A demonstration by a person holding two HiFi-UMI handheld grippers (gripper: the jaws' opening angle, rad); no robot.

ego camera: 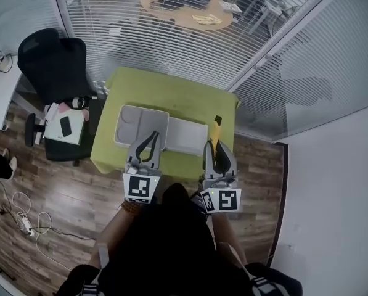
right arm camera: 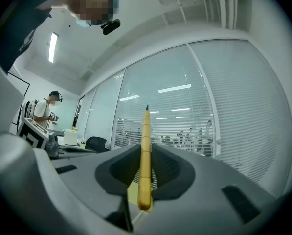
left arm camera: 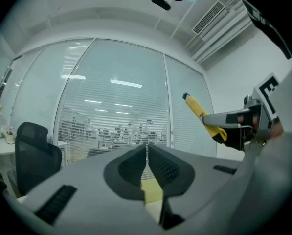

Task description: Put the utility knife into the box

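An open grey box (ego camera: 140, 125) lies on the green table (ego camera: 171, 94), with a pale flat panel (ego camera: 187, 137) beside it on the right. My right gripper (ego camera: 216, 145) is shut on the yellow utility knife (ego camera: 216, 132), held above the table's right front part with its tip pointing away from me. In the right gripper view the knife (right arm camera: 145, 155) stands upright between the jaws of that gripper (right arm camera: 145, 148). My left gripper (ego camera: 153, 135) hovers over the box's near right corner, shut and empty (left arm camera: 146, 148). From there the knife (left arm camera: 203, 115) shows at the upper right.
A black office chair (ego camera: 53, 63) stands left of the table. A second seat beside it carries a white box with a phone (ego camera: 65, 127). Glass walls with blinds (ego camera: 190, 29) close off the far side. Cables (ego camera: 24, 217) lie on the wooden floor.
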